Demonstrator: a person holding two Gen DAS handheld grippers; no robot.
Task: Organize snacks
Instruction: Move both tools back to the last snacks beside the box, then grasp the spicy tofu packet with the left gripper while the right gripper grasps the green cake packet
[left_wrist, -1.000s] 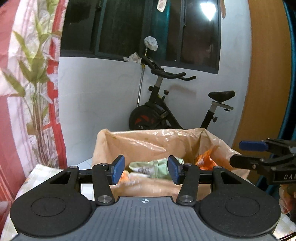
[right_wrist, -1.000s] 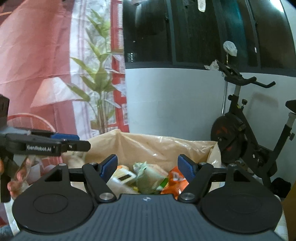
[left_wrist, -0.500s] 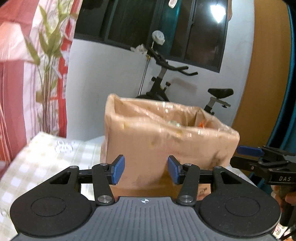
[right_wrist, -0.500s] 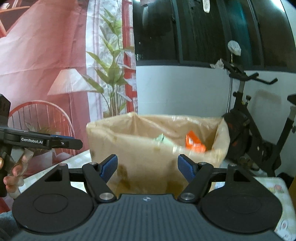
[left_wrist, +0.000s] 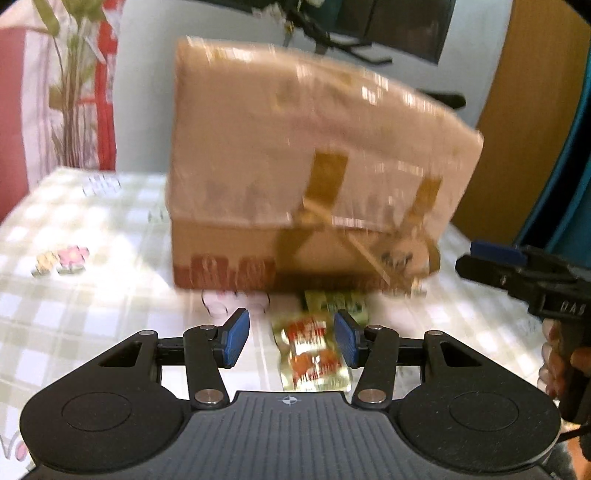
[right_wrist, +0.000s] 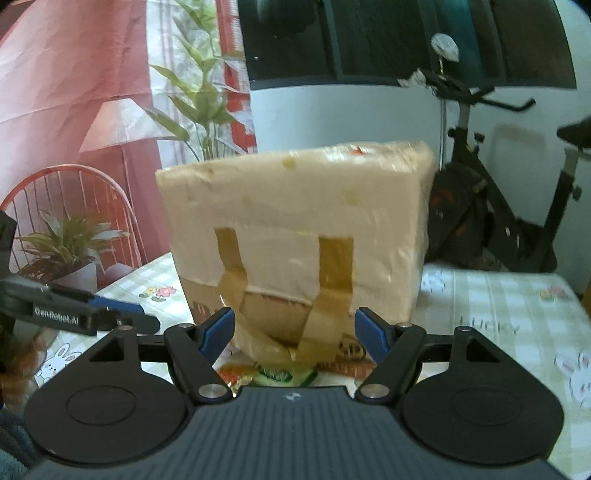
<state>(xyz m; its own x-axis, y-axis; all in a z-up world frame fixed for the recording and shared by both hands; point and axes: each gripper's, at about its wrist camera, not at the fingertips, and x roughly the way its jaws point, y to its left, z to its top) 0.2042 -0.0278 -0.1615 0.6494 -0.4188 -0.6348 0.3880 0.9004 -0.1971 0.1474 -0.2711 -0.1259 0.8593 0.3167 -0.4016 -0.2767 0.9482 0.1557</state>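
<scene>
The cardboard box (left_wrist: 306, 177), lined with a plastic bag and patched with brown tape, stood on the checked surface (left_wrist: 92, 295), blurred in the left view. Snack packets (left_wrist: 312, 354) lay on the surface just before it, between the spread fingers of the left tool (left_wrist: 291, 338), which gripped nothing. The right tool (right_wrist: 294, 334) was likewise released, its body hiding most of a packet (right_wrist: 273, 374). An exercise bike (right_wrist: 498, 206) and potted plant (right_wrist: 70, 240) stood behind.
</scene>
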